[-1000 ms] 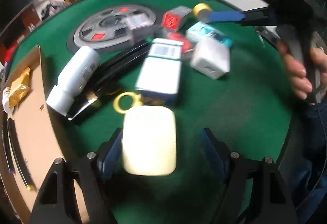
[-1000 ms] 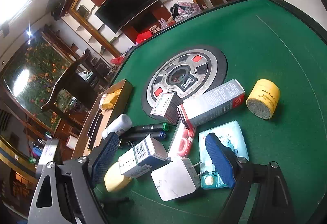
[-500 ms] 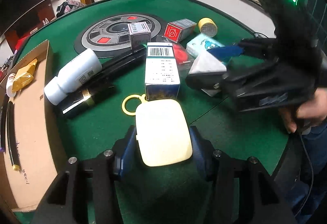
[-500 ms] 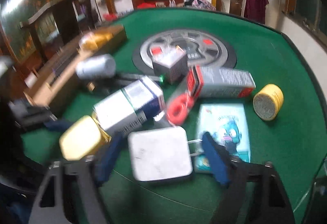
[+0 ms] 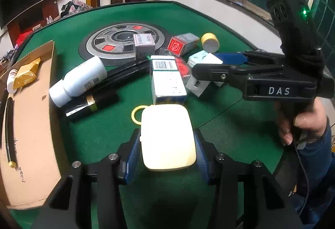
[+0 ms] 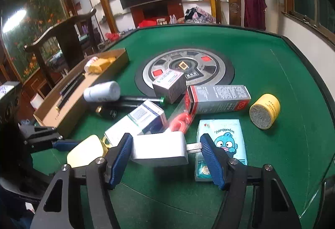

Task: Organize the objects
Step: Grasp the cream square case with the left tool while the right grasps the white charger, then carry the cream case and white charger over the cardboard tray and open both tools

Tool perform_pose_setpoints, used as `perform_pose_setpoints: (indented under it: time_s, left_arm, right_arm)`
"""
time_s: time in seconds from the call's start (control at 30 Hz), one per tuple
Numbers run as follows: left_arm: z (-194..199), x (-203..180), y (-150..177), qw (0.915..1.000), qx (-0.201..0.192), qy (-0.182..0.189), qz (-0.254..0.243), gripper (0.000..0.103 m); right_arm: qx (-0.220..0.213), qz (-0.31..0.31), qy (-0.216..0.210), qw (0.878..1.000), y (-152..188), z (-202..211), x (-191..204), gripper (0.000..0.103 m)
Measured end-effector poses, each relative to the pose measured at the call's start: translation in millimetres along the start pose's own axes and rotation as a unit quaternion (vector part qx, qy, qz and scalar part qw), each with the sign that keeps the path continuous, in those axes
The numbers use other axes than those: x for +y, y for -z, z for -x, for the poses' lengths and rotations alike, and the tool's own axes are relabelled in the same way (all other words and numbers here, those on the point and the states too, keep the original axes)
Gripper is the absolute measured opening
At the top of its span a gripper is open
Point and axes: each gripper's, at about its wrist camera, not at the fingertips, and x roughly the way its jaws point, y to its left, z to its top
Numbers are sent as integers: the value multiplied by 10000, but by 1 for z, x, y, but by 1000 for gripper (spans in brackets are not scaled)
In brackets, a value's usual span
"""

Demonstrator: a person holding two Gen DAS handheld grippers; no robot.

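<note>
Overhead, green felt table [image 6: 261,57], cluttered living room.

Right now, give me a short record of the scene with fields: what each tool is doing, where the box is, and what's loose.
left tool: shut on pale yellow case
right tool: pads straddle white charger, touching its body and prongs
table: green felt
cardboard box: on the left tool's side
loose items: white bottle, yellow jar, tissue pack
</note>
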Motion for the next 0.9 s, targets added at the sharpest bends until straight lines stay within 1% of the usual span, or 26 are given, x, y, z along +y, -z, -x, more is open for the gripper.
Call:
perform_pose_setpoints:
  time_s: [0.07,0.13,0.2,0.5,0.63,0.77,0.9]
  left_arm:
    - [5,-1,-2,9999,-102,59,44,47]
    - [13,-1,-3,9995,-289,129,59,47]
    - [20,-3,-5,9991,-402,136,68,47]
    - [48,3,-10,9964,-773,204,270,47]
    - [64,11,-11,9944,-953,268,366,47]
    - [81,25,-11,9920,-1154,219,473,47]
    - [102,44,-11,9885,-1373,152,620,47]
  right_arm:
    - [-110,-78,-99,9999,-4,4,1,72]
    - [-272,-136,-148,9994,-5,12,0,72]
    - [-369,-187,-179,9990,-5,16,1,72]
    - [-457,-318,-205,9982,-6,19,-2,72]
    - [-578,-465,-252,9969,-8,24,-7,72]
    - [-681,-479,-252,9962,-11,30,-2,72]
    - [-674,-474,-478,9955,-21,33,14,72]
